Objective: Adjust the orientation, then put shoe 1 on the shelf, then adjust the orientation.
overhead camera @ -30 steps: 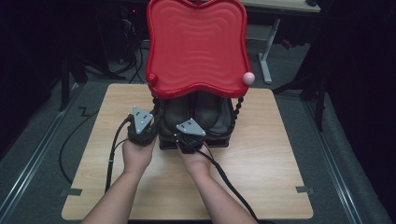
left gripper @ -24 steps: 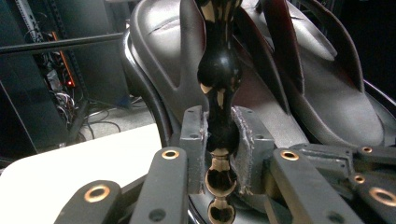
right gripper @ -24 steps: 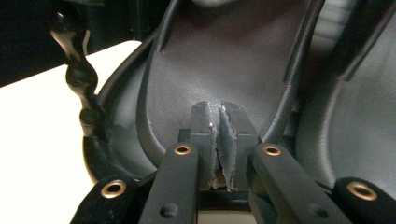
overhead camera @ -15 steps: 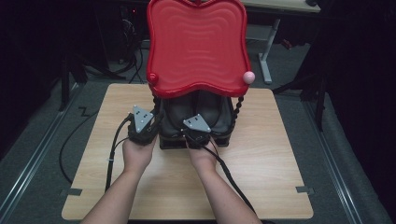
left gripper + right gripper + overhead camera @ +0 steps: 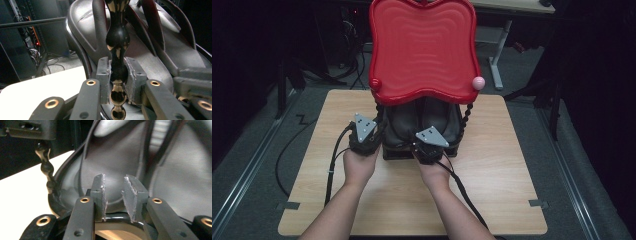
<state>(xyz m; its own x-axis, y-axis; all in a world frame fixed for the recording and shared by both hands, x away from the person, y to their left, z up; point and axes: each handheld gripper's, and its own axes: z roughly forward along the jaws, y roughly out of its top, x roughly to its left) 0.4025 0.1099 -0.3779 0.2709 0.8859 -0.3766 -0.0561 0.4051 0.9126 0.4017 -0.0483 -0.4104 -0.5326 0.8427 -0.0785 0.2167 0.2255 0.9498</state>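
A small black rack stands mid-table, its wavy red top shelf (image 5: 422,50) carried on beaded black posts (image 5: 468,117). A pair of dark shoes (image 5: 422,122) sits under the shelf. My left gripper (image 5: 364,132) is at the rack's front left corner, and the left gripper view has it (image 5: 118,75) shut on the glossy beaded post (image 5: 117,40). My right gripper (image 5: 429,142) is at the front of the rack. Its jaws (image 5: 115,192) stand open just over the rack's black rim (image 5: 117,217), facing a shoe (image 5: 120,157).
The wooden table (image 5: 512,190) has bare room to both sides of the rack and in front of it. A pink ball (image 5: 478,83) and a red ball (image 5: 374,84) cap the shelf's front corners. Cables (image 5: 332,165) trail back from both grippers. Dark floor and desk legs surround the table.
My right gripper has shifted a little to the right along the rack's front. The left gripper stays on the post.
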